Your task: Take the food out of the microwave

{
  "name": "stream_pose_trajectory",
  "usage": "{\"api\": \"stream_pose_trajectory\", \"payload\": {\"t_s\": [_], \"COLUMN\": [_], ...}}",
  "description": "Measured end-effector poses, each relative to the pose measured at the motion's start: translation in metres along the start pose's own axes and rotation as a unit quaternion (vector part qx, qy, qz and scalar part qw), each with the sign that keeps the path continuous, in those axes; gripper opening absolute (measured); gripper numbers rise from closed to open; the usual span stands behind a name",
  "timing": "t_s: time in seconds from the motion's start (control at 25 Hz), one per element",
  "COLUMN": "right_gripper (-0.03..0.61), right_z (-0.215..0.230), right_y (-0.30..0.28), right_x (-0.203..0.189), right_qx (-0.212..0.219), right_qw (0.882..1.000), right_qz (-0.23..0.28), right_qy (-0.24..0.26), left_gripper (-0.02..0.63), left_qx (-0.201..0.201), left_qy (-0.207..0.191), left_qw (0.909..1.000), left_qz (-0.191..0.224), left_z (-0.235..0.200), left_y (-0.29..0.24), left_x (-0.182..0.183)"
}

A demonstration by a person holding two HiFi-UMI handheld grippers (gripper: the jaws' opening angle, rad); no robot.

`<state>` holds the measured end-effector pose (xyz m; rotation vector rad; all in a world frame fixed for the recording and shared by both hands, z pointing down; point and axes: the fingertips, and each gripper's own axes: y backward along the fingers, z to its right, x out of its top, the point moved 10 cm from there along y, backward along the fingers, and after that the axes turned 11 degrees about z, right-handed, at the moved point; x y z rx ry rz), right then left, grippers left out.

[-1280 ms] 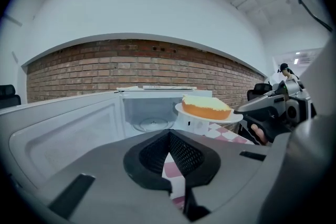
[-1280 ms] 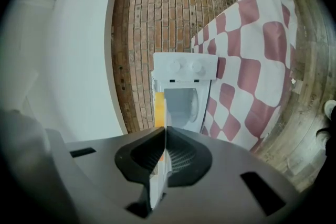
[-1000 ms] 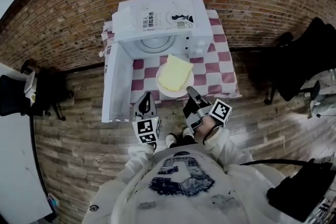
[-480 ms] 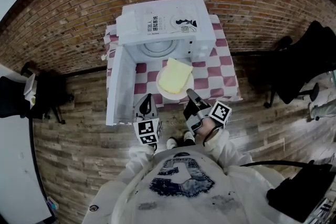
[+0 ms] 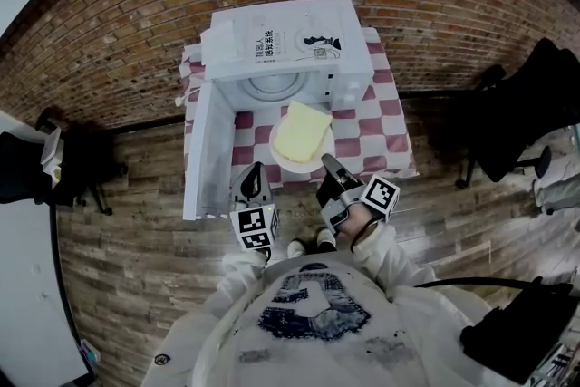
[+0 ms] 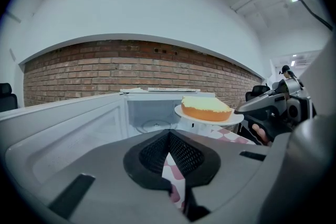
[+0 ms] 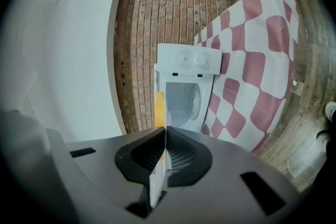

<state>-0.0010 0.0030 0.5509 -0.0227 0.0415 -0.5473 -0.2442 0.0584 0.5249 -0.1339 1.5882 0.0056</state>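
Observation:
A yellow-topped cake point(image 5: 303, 130) lies on a white plate point(image 5: 288, 160) held above the checkered table, just in front of the open white microwave point(image 5: 285, 41). My right gripper point(image 5: 324, 162) is shut on the plate's near rim. In the right gripper view the plate point(image 7: 159, 170) shows edge-on between the jaws of the right gripper point(image 7: 165, 136), with the cake point(image 7: 159, 110) beyond. The left gripper point(image 5: 252, 172) hangs to the left of the plate, near the door, shut and holding nothing. From the left gripper point(image 6: 169, 136), the cake point(image 6: 206, 107) shows to the right, beside the microwave cavity point(image 6: 152, 113).
The microwave door point(image 5: 204, 149) swings out to the left, past the table's front edge. The red-and-white checkered cloth point(image 5: 381, 131) covers a small table against a brick wall. Dark chairs point(image 5: 521, 104) stand at the right and the far left on the wooden floor.
Both grippers and the plate have kept still. Only the head view has shifted slightly.

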Motion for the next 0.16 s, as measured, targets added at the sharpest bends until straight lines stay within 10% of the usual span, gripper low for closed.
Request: {"api": "stream_pose_trajectory", "payload": {"t_s": [0.16], "right_gripper": [0.018], "right_z": [0.0015], "right_y": [-0.0020], "right_x": [0.0040], "right_qx": [-0.001], "right_qw": [1.000], "right_qz": [-0.002], "right_qy": [-0.002], "left_gripper": [0.008], "left_qx": [-0.001], "left_qy": [0.003], "left_qw": [1.0000], "left_qz": [-0.001], "left_z": [0.0036], "left_y": [-0.0047], "left_x": [0.0001]}}
